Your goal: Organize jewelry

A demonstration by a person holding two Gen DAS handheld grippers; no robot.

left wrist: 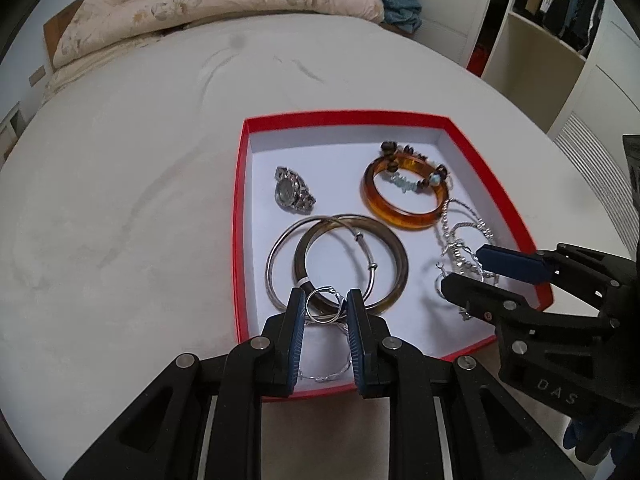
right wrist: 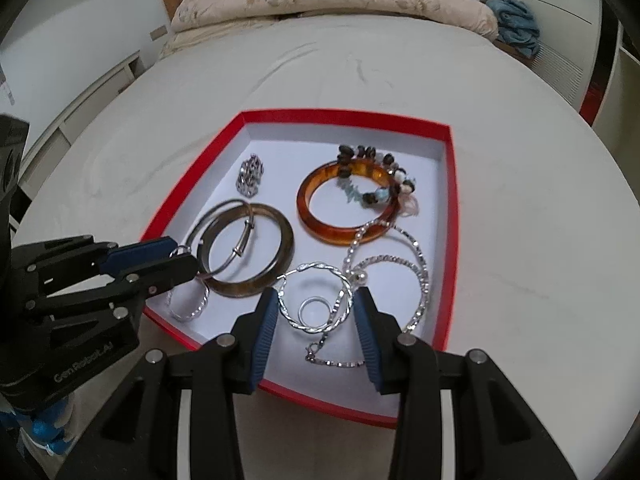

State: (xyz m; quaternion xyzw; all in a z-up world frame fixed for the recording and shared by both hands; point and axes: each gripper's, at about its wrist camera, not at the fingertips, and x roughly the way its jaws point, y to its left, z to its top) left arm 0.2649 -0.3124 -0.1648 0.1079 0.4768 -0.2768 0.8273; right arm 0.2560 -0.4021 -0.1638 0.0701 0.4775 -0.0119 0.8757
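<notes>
- Left gripper [left wrist: 324, 308] clenched on a small silver ring [left wrist: 325, 305] over the red tray [left wrist: 240, 216]
- Right gripper [right wrist: 316, 312] released, straddling a twisted hoop [right wrist: 314, 298]

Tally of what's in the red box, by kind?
Watch: 1
Bangles: 3 (amber, dark brown, thin silver)
Beaded bracelet: 1
Twisted silver hoops: 2 ()
Small silver rings: 2 (one in the left gripper, one inside a hoop)
Silver chain: 1, looped
Total: 10
</notes>
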